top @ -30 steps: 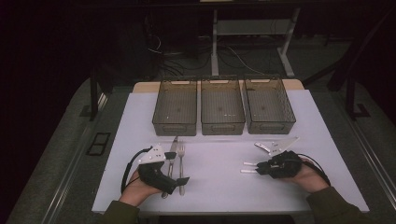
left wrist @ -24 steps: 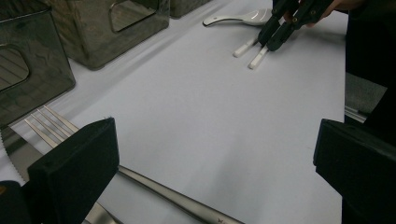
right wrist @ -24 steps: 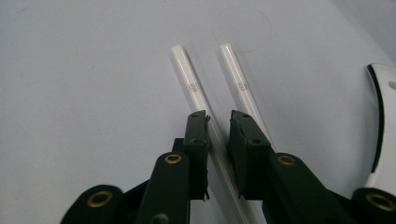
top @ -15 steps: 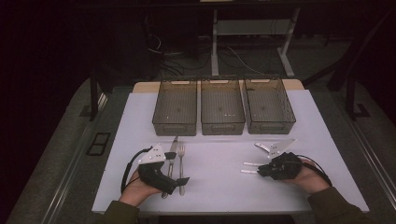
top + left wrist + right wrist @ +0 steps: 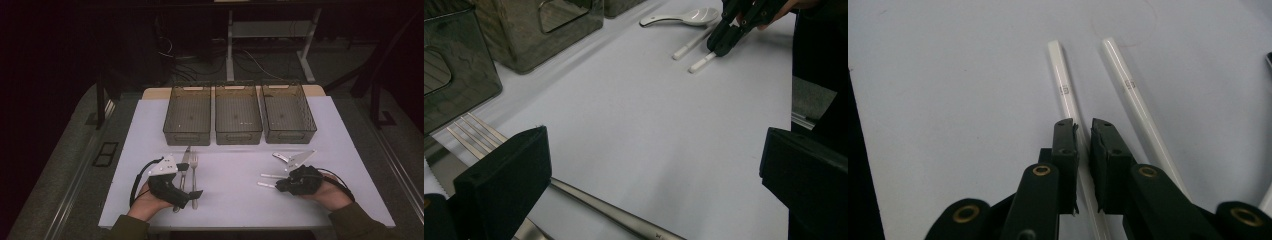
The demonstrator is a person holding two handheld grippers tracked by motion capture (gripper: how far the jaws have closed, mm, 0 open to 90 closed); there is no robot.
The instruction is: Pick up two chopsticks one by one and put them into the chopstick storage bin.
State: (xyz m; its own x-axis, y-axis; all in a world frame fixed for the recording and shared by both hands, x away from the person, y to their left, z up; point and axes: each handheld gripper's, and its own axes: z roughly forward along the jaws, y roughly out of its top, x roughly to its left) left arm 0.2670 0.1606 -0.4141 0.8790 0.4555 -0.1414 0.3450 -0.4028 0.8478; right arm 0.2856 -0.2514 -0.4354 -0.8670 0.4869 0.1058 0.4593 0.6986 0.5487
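Dark surroundings framed a white table [image 5: 235,175] carrying three mesh bins [image 5: 238,115] along its far edge. Near the person's right side lay two white chopsticks, side by side and slightly apart, with a white spoon [image 5: 684,17] just beyond them. The right gripper [image 5: 1084,125] had just been closing its jaws; they stood narrowly apart astride the nearer chopstick [image 5: 1064,85], which ran between the pads. Whether the pads pressed it firmly could not be told. The second chopstick [image 5: 1128,80] lay free, just beside the outer jaw. The left gripper [image 5: 192,194] rested with jaws wide open and empty over a fork [image 5: 479,132], with a knife [image 5: 184,159] lying close alongside it.

Risks, as judged: the hold sat towards one end of a thin, smooth stick, so on lifting it could pivot or slip out. The outer jaw stood close enough to the free chopstick to nudge or roll it. A slack pinch could leave the stick on the table altogether.
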